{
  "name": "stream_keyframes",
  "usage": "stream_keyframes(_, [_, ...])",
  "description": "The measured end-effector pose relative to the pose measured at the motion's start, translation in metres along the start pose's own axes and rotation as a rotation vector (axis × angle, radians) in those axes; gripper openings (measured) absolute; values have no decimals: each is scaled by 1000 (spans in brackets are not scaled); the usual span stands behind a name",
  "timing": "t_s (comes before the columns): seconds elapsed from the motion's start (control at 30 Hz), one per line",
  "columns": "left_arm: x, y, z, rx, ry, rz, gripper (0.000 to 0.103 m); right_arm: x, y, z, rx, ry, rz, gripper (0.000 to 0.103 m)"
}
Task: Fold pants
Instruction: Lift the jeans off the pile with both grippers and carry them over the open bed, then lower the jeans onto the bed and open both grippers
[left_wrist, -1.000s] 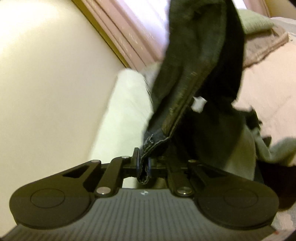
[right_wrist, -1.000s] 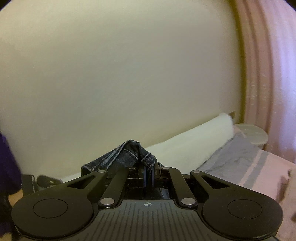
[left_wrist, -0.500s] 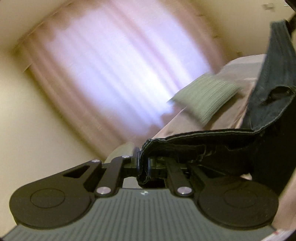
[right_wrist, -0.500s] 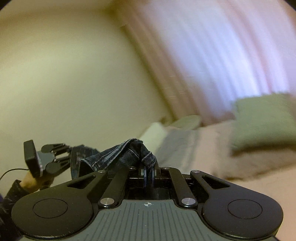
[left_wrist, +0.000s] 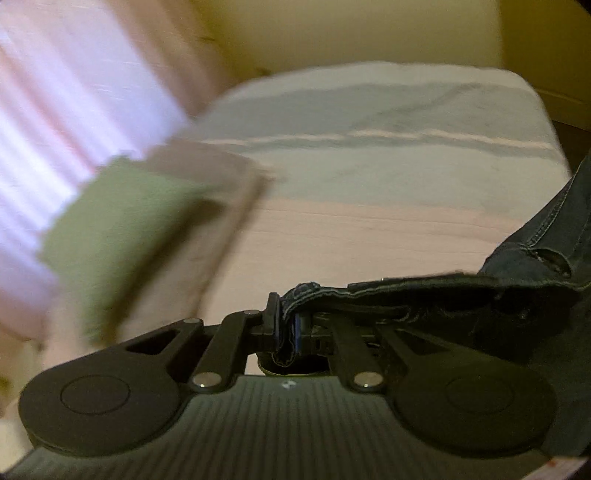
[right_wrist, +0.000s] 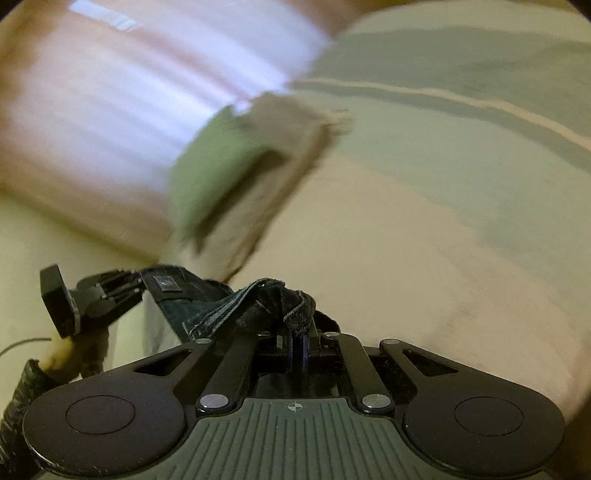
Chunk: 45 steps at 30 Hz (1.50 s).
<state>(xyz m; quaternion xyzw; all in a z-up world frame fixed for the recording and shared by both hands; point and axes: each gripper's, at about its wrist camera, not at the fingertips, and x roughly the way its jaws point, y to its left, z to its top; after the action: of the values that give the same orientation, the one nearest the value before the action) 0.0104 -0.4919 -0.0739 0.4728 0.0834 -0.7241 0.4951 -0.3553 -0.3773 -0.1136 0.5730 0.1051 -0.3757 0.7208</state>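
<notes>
Left gripper (left_wrist: 286, 328): jaws pinched on the jeans (left_wrist: 424, 291) waistband edge, held above the bed (left_wrist: 369, 229).
Right gripper (right_wrist: 298, 345): jaws clamped on a bunched denim fold, level with the left.
Jeans: stretched between both grippers.
Hand (right_wrist: 74, 350): partly cut off at the frame edge.
Blurred: curtain (right_wrist: 129, 92), green cushion (left_wrist: 122, 221).

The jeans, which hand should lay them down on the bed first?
Probably left. The left hand-held gripper pinches the jeans at the waistband edge, nearer the bed. The right hand-held gripper also grips them.
</notes>
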Motion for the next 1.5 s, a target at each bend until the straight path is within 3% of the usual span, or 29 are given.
stream_keyframes(0.07, [28,-26,19,32,9,-59,5,-5,-21,4,52,-20,-43,1])
stream_keyframes(0.1, [40,-30,30,45,0,-85,5,-26,-36,9,75,-30,-57,1])
stream_keyframes(0.2, [69,-41,73,102,-44,-132,5,-21,-53,1,170,-98,-69,1])
stream_keyframes(0.4, [119,-57,180,186,-67,-193,5,-49,-93,40,281,-215,-72,1])
stream_keyframes(0.63, [225,-95,340,220,-43,-246,5,-80,-195,161,341,-271,-85,1])
stream_keyframes(0.77, [325,-129,421,209,22,-281,6,-66,-269,236,362,-247,-132,1])
stream_keyframes(0.83, [387,-147,453,149,81,-311,13,-50,-313,266,380,-222,-184,2])
stream_keyframes(0.87, [416,-157,464,117,102,-326,15,-40,-335,277,382,-206,-239,11])
stream_keyframes(0.9, [438,-165,470,100,115,-329,18,-30,-353,287,369,-179,-309,19])
stream_keyframes(0.97, [465,-175,479,37,102,-296,20,-19,-374,303,269,-163,-462,57])
stream_keyframes(1.0, [471,-174,478,-1,105,-298,20,-17,-380,309,227,-162,-486,60])
stream_keyframes(1.07, [476,-172,468,-42,100,-307,24,-17,-386,314,171,-146,-485,60])
stream_keyframes(1.23, [482,-167,421,15,124,-324,32,-20,-347,298,-129,-79,-419,60])
stream_keyframes(1.37, [499,-162,374,24,167,-365,42,24,-325,301,-387,38,-351,60])
stream_keyframes(1.5, [522,-162,348,-41,172,-386,43,89,-316,326,-503,92,-260,60])
